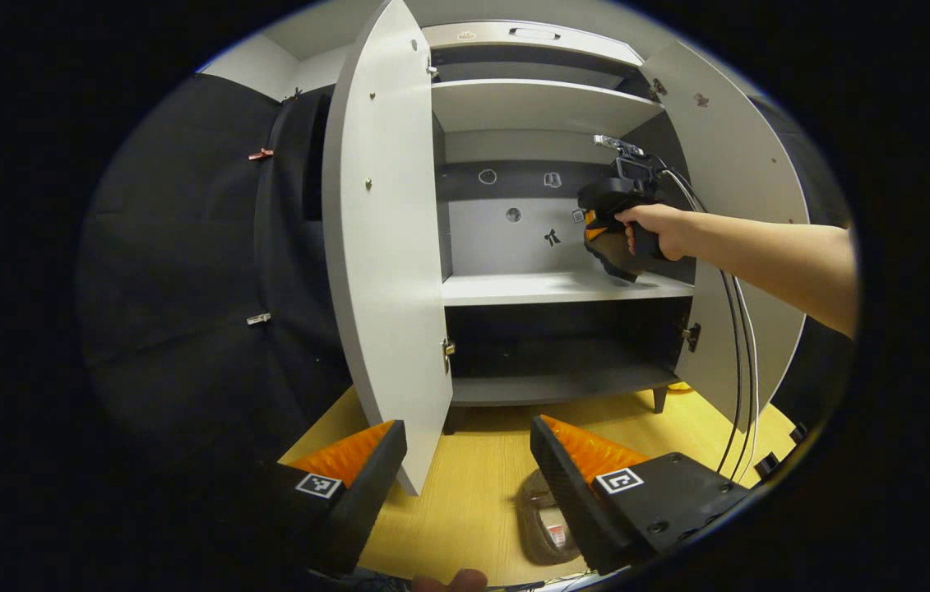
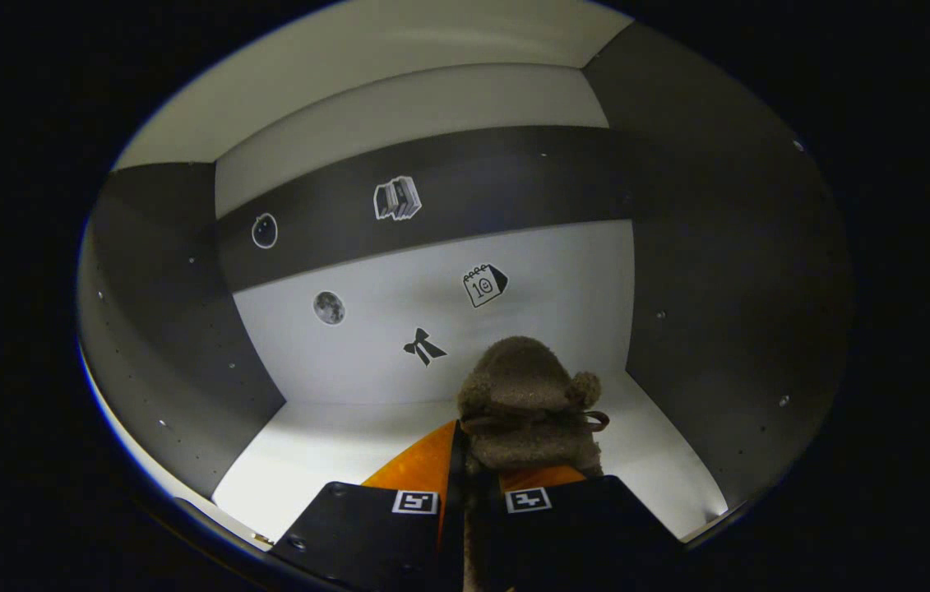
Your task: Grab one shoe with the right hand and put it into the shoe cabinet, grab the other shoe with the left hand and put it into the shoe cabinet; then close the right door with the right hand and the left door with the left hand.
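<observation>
My right hand-held gripper (image 2: 469,485) is inside the shoe cabinet (image 1: 547,107), over the middle shelf (image 2: 325,444), and its two fingers are pinching the heel end of a fuzzy brown shoe (image 2: 526,403). The shoe's long axis runs straight ahead of the fingers, toe toward the cabinet's back panel, and it sits to the right of the shelf's middle, nearer the right side wall. Its sole looks level with the shelf, but I cannot tell whether it already rests on the board or hangs just above it. I judge this first shoe to be at the point of being let go: what is left is to lower it if needed and open the fingers.

From my left gripper view I see the right hand (image 1: 658,230) and its tool reaching in over that shelf, between the two open doors. My left hand-held gripper (image 1: 469,460) hangs low with its fingers spread wide and nothing between them. The other shoe (image 1: 543,518) lies on the wooden floor (image 1: 481,485) directly below and just beyond those fingers, beside the inner edge of the right-hand one, its long axis pointing roughly toward the cabinet. So the left hand is plainly the nearer one to it, and it needs only a short drop. The left door (image 1: 386,247) stands open just ahead of the left finger, and I should keep clear of its lower edge when I lift.
</observation>
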A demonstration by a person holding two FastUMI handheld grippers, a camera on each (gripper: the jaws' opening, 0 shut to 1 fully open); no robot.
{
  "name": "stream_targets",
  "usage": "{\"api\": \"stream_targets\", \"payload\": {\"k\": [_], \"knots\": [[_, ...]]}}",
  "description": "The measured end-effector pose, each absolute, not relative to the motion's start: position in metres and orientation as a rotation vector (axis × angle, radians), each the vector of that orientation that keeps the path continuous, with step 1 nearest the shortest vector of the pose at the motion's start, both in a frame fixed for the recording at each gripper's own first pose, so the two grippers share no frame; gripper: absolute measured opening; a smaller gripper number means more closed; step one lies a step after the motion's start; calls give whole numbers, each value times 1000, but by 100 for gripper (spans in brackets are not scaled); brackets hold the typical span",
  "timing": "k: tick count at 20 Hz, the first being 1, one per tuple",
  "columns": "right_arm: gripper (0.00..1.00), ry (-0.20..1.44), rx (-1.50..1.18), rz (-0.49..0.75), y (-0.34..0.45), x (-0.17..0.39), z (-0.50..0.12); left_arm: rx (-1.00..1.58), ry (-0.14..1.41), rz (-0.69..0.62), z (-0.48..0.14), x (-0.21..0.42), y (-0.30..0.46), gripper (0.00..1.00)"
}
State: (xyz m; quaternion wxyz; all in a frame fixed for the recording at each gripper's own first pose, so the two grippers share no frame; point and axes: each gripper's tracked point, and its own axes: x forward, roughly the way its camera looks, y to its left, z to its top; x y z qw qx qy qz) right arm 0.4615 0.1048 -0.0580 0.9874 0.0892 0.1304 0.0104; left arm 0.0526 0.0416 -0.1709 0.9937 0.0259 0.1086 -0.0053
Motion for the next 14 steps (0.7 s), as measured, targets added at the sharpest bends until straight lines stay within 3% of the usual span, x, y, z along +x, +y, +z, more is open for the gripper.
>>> {"api": "stream_targets", "payload": {"k": [12, 14], "knots": [[17, 332, 162, 11, 121, 477, -88, 40, 229, 25, -175, 59, 47, 96], [31, 343, 181, 13, 124, 476, -88, 39, 227, 19, -174, 60, 43, 96]]}}
